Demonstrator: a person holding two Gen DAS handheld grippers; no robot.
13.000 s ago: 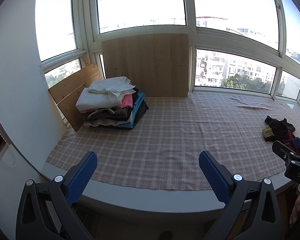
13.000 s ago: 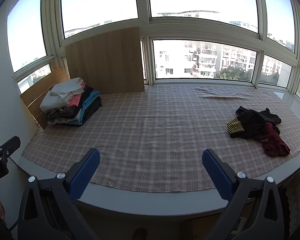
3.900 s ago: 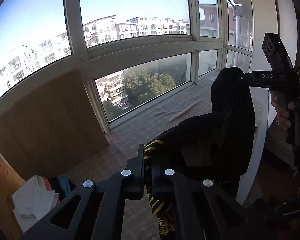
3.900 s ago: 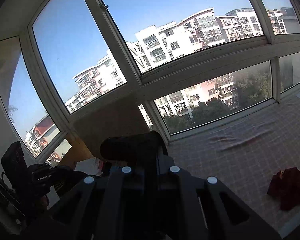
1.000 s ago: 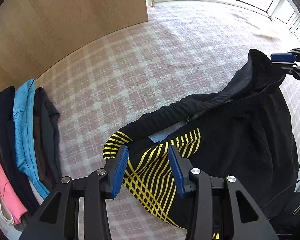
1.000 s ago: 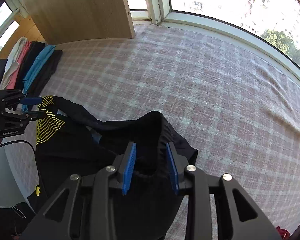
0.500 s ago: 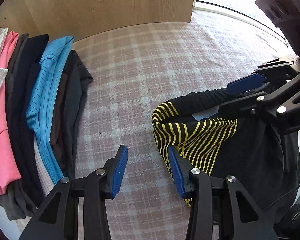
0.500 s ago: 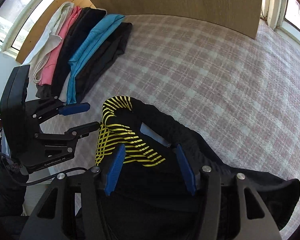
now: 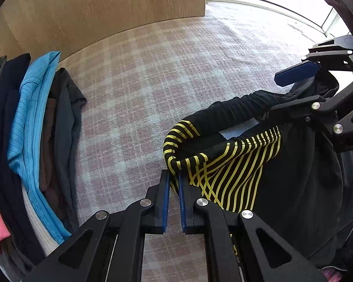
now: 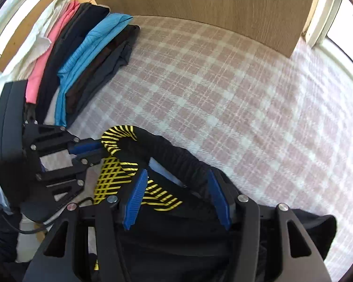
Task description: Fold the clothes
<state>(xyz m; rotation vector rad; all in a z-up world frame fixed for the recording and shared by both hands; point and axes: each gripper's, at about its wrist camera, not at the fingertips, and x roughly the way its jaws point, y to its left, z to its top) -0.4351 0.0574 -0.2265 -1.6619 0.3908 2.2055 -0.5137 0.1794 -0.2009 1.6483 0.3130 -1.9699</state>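
Black shorts with a yellow striped panel [image 9: 235, 162] lie on the checked cloth [image 9: 153, 82], their lower part hanging over the front edge. My left gripper [image 9: 173, 176] is shut on the yellow-striped end of the waistband. It also shows in the right wrist view [image 10: 91, 149]. My right gripper [image 10: 176, 188] is open, its blue pads on either side of the black elastic waistband [image 10: 171, 155]. It appears at the right of the left wrist view [image 9: 294, 89], with the waistband between its fingers.
A stack of folded clothes [image 10: 82, 54] in white, pink, black, blue and dark grey lies at the left. A wooden board [image 10: 200, 2] stands behind it against the window. The checked cloth stretches away to the right.
My left gripper has closed on the striped waistband end. My right gripper has stayed open and moved closer along the waistband.
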